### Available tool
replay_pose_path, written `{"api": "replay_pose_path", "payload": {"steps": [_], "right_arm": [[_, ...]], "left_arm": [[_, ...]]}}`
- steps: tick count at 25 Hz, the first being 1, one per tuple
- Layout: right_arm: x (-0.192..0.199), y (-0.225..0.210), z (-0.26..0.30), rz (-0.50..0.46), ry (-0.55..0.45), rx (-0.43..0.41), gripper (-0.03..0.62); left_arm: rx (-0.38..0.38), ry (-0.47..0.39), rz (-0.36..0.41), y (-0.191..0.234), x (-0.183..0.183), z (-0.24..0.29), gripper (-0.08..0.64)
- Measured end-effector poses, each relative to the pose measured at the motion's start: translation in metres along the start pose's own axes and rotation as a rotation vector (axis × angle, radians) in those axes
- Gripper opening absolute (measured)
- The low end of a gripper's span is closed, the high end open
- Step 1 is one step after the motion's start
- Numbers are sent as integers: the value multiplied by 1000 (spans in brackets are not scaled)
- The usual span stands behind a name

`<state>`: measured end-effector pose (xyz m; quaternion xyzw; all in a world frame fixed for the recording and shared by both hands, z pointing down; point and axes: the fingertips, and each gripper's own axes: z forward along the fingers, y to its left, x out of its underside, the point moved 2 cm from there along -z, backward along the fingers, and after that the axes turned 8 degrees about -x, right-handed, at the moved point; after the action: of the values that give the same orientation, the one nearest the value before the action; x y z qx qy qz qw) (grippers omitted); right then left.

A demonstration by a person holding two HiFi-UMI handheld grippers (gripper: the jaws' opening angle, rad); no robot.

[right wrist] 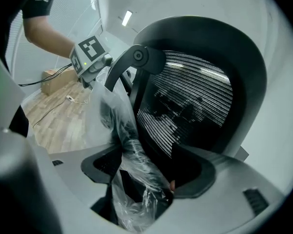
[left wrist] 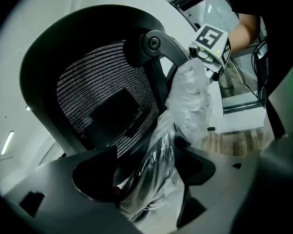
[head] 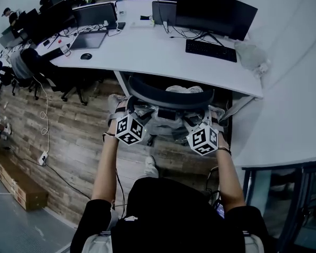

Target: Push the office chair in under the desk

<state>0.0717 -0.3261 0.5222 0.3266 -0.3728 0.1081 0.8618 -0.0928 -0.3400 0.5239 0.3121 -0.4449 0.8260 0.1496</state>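
Left gripper (left wrist: pixel 145 173): its jaws are closed round a plastic-wrapped part of the office chair (head: pixel 168 96) low on the back frame. They are only as far apart as that part is thick.
Right gripper (right wrist: pixel 146 172): the same hold on the chair's other side, with crumpled film and a dark frame part pinched between its jaws.
Plastic wrap (left wrist: pixel 190 101): clear film runs from between each gripper's jaws up along the frame. The grip therefore lands on film over plastic, which I judge may slip a little.
Why held so: one gripper on each side of the back, level with each other, probably so the push goes straight and the chair does not swivel.
Mesh backrest (left wrist: pixel 102 101): rises directly ahead of both grippers, upright, with its back to the person.
Chair's place: just beyond the grippers, its back close to the near edge of the desk (head: pixel 147 46) and the seat apparently partly beneath it. I judge the push is under way or nearly finished.
Desk top: farther ahead, carrying a keyboard (head: pixel 210 50) beyond the right gripper and a mouse (head: pixel 86 56) far off to the left.
Monitor (head: pixel 216 15): farthest, behind the keyboard.
Count: two grippers, one chair in hand, one keyboard, one mouse, one wide monitor.
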Motion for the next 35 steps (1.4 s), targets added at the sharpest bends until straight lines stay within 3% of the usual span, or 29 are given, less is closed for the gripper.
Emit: {"api": "replay_pose_path", "payload": {"steps": [35], "right_arm": [[-16,-90,96,69,51,106,307]], "left_arm": [[74,-107,55,98,20,113,365]]}}
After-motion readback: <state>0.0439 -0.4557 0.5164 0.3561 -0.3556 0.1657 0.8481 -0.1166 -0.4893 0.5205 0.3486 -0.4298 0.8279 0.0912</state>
